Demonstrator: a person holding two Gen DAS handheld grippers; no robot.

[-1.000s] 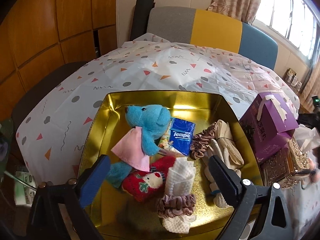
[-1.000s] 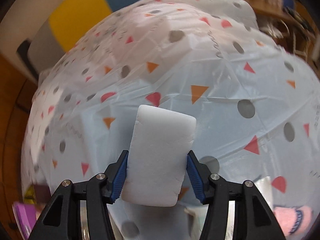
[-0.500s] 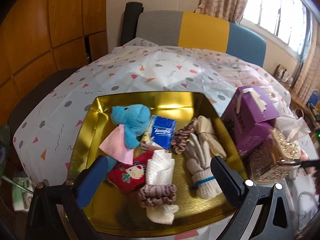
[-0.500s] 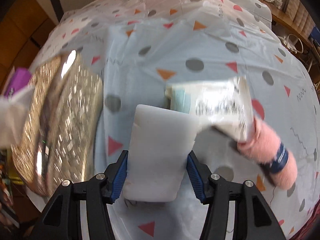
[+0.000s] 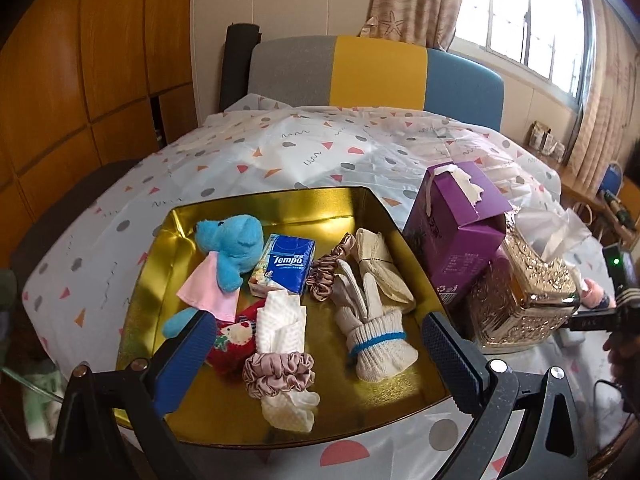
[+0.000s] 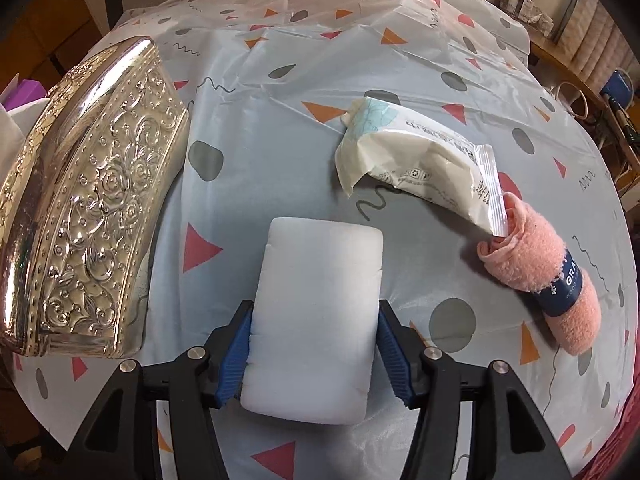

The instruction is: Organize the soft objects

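1. White sponge (image 6: 316, 320) is pinched between the jaws of the right gripper (image 6: 314, 354), blue pads pressing both its long sides, held above the tablecloth (image 6: 256, 152).
2. Left of the sponge stands an embossed gold tissue box (image 6: 92, 208); its side faces the right camera.
3. Right of the sponge lies a wipes pack (image 6: 420, 160), its sealed edge touching a pink towel roll (image 6: 548, 280) with a dark band.
4. Left gripper (image 5: 316, 360) hangs over the gold tray (image 5: 256, 416), jaws spread wide, nothing between them.
5. In the tray: blue plush (image 5: 230, 250) with a pink dress at the left, tissue pack (image 5: 286, 262) just beside it, red sock (image 5: 234, 346) below, white cloth (image 5: 280, 322) banded by a pink scrunchie (image 5: 278, 372).
6. Brown scrunchie (image 5: 328, 270) sits mid-tray, touching the gloves (image 5: 372, 312), which are tied with a blue band.
7. Purple box (image 5: 456, 236) stands right of the tray, against the tissue box (image 5: 524, 292).
8. The towel roll (image 5: 594, 296) shows partly behind the tissue box in the left view.
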